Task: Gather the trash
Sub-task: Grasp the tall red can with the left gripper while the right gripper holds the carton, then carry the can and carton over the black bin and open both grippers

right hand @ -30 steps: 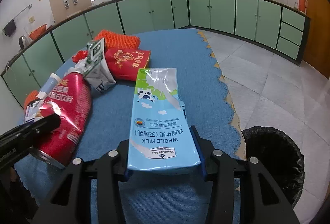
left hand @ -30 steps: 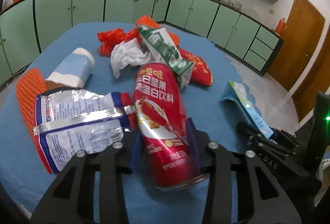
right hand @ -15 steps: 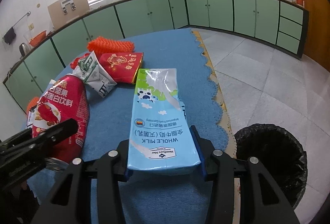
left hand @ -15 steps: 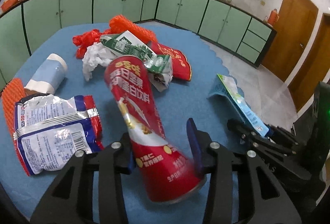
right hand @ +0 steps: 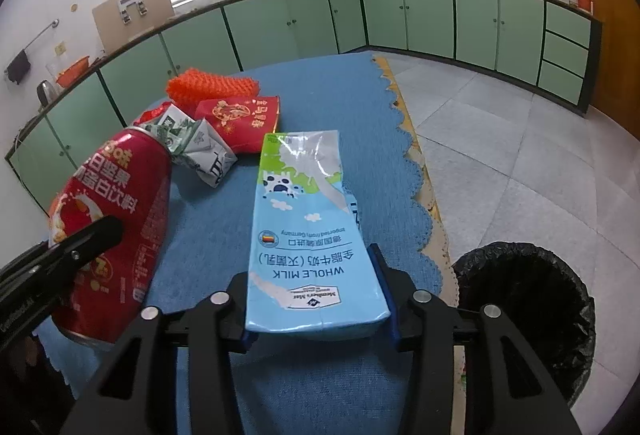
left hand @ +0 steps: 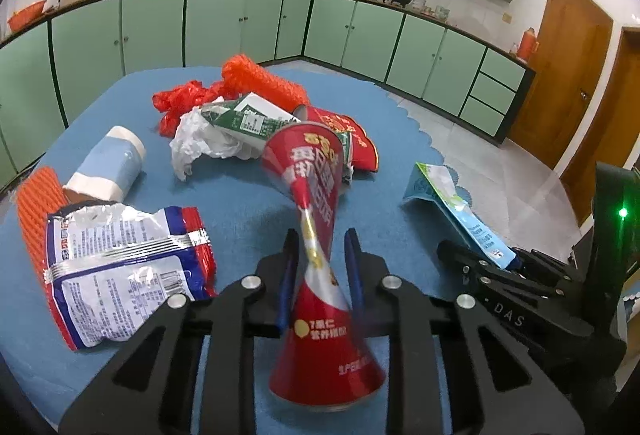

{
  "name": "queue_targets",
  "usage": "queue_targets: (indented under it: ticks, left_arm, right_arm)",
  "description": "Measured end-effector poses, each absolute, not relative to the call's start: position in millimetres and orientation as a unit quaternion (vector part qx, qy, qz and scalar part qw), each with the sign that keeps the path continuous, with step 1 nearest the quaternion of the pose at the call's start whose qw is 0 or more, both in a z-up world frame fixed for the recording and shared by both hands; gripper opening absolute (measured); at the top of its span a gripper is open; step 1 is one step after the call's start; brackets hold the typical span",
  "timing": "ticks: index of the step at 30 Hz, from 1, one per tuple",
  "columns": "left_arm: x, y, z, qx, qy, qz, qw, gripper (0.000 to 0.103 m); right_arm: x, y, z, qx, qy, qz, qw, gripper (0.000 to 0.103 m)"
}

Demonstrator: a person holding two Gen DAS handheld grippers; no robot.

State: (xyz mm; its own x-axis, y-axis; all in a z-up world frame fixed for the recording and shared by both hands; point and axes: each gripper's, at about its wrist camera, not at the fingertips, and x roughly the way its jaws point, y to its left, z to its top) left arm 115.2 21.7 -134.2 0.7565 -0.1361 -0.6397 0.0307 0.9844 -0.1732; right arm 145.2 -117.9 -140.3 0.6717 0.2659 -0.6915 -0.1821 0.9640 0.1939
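Your left claw (left hand: pixel 320 275) is closing on the red can (left hand: pixel 320 235), crushing its middle to a narrow waist; the can's Chinese lettering is unclear. Your right claw (right hand: pixel 316 299) grips a blue carton (right hand: pixel 308 235) printed "WHOLE MILK", "Member's Mark", "Imported from Germany", above the blue table (right hand: pixel 208 235), near the black-lined bin (right hand: pixel 528 315).

Red can (left hand: pixel 320 235) (crushed), blue milk carton (right hand: pixel 308 235)
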Motion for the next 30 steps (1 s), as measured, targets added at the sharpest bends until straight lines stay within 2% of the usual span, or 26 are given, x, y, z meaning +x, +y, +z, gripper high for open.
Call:
queue_targets:
  ticks: [11, 17, 23, 30]
  left_arm:
    - [105, 16, -125, -0.066, 0.333, -0.060, 0.939, 0.014]
    - [109, 12, -130, -0.043, 0.352, -0.039, 0.934, 0.016]
    - [121, 28, -140, -0.069, 0.385, -0.032, 0.920, 0.019]
    - [127, 22, -133, -0.066, 0.378, -0.059, 0.922, 0.013]
  right_arm:
    - [130, -133, -118, 0.059, 0.369, 0.116, 0.920, 0.046]
    - [127, -134, -122, 0.059, 0.374, 0.114, 0.918, 0.046]
    - [128, -131, -124, 0.051, 0.380, 0.116, 0.916, 0.046]
    - [128, -131, -119, 0.043, 0.377, 0.118, 0.918, 0.046]
